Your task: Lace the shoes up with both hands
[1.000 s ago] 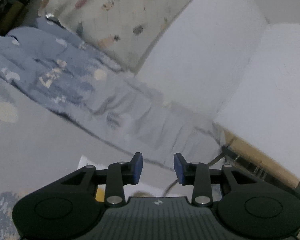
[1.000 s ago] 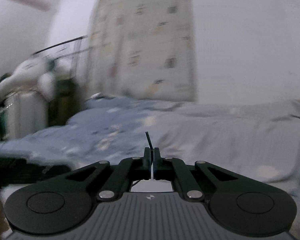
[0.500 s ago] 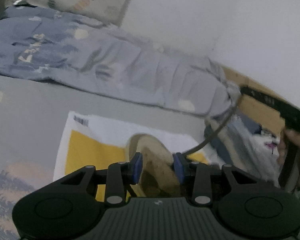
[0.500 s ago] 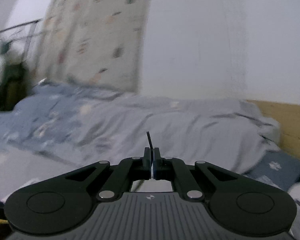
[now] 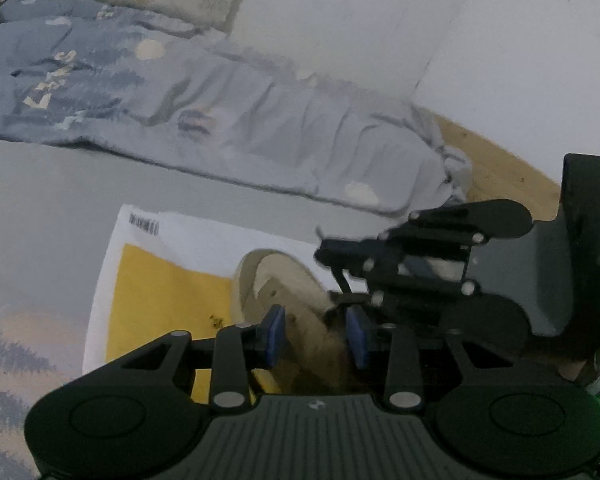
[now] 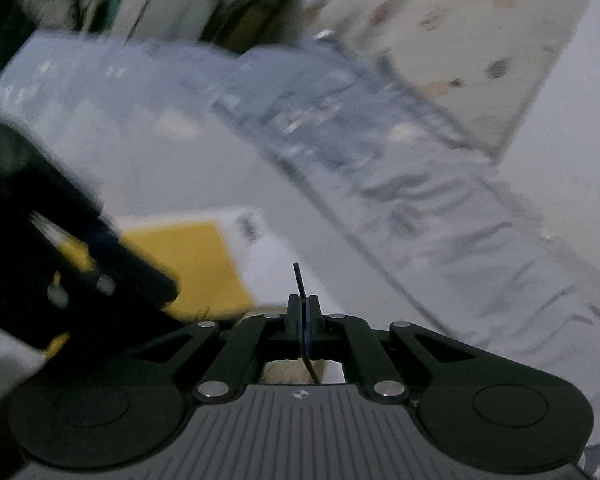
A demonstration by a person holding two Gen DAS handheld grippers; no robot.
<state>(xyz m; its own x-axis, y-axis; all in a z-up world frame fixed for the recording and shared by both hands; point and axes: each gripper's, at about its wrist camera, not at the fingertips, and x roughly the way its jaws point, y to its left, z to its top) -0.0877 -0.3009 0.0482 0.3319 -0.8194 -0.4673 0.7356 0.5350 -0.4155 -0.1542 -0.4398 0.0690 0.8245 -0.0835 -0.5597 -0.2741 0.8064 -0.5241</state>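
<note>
Our right gripper pinches the black lace tight, its tip poking out past the fingertips. Our left gripper hangs partly open, empty, the shoe just beyond its pads. Threading seems underway; next, we'd aim that tip at an eyelet. Underneath lie yellow-and-white paper and a bed with a rumpled blue quilt.
</note>
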